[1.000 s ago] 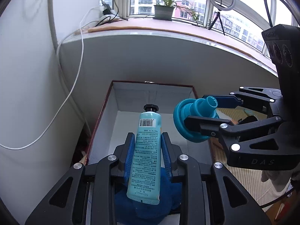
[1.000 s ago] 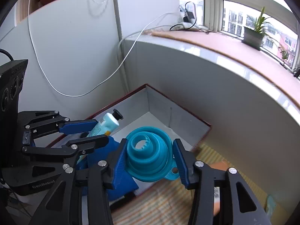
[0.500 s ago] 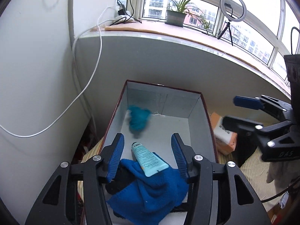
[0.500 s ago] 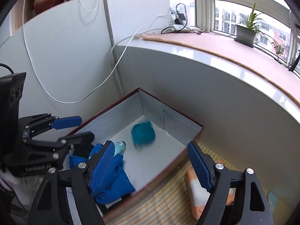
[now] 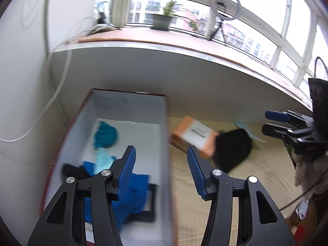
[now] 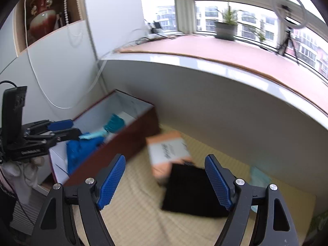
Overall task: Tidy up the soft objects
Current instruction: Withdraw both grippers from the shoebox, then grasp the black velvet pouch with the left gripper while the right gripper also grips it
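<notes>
A dark red box with a white inside (image 5: 166, 127) (image 6: 131, 141) stands against the left wall. In it lie a teal folding funnel (image 5: 105, 136) (image 6: 114, 124), a light blue tube (image 5: 102, 161) (image 6: 92, 136) and a blue cloth (image 5: 133, 192) (image 6: 82, 149). On the mat lie a black soft item (image 5: 233, 149) (image 6: 190, 190) and an orange pack with a white label (image 5: 194, 136) (image 6: 166, 151). My left gripper (image 5: 162, 170) (image 6: 63, 128) is open and empty above the box's right wall. My right gripper (image 6: 165, 184) (image 5: 268, 122) is open and empty above the black item.
A beige woven mat (image 6: 139, 215) covers the floor right of the box. A curved white ledge (image 5: 184, 71) runs behind it, with a potted plant (image 5: 162, 19) and ring light (image 5: 225, 0) on the sill. A white cable (image 5: 51, 102) hangs on the left wall. A pale blue item (image 6: 259, 177) lies at the right.
Both grippers let go: the tube and funnel dropped into the box. Both grippers then swung right, away from the box and toward the black item and orange pack.
</notes>
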